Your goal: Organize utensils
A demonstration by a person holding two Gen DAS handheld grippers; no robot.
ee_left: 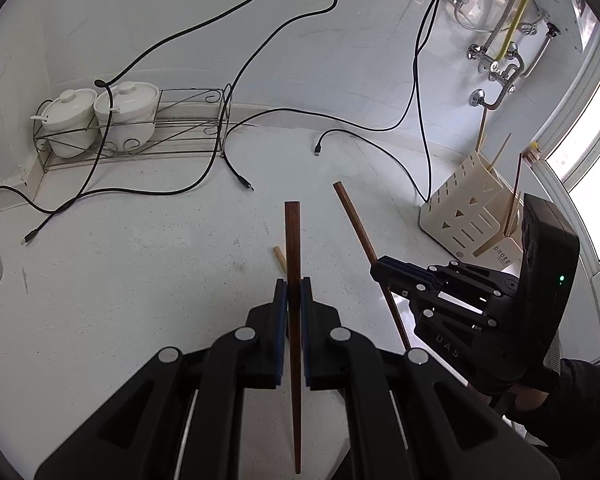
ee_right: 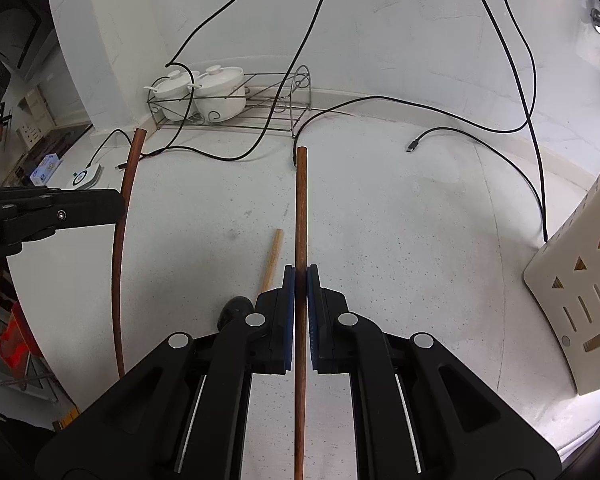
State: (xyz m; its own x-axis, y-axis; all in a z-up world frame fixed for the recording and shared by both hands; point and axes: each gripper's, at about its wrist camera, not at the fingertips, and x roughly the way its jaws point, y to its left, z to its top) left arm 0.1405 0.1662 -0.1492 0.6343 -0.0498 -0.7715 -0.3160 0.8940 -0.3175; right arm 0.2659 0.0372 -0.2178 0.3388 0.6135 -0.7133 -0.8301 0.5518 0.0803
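The cream perforated plastic utensil holder (ee_left: 466,216) carries a label reading "DROEE", its slots and triangular cut-outs holding several thin pale sticks. Two dark brown wooden chopsticks are in play: the left gripper (ee_left: 294,286) is clamped on one dark brown chopstick (ee_left: 293,240), and the right gripper (ee_right: 301,276) pinches the other reddish-brown chopstick (ee_right: 301,208), both raised above the speckled white countertop (ee_right: 400,220). One pale wooden stick (ee_right: 273,254) lies flat on the counter below them. Two white lidded ceramic pots (ee_left: 100,114) sit in a wire rack (ee_left: 188,128), with black cables (ee_left: 260,52) trailing across.
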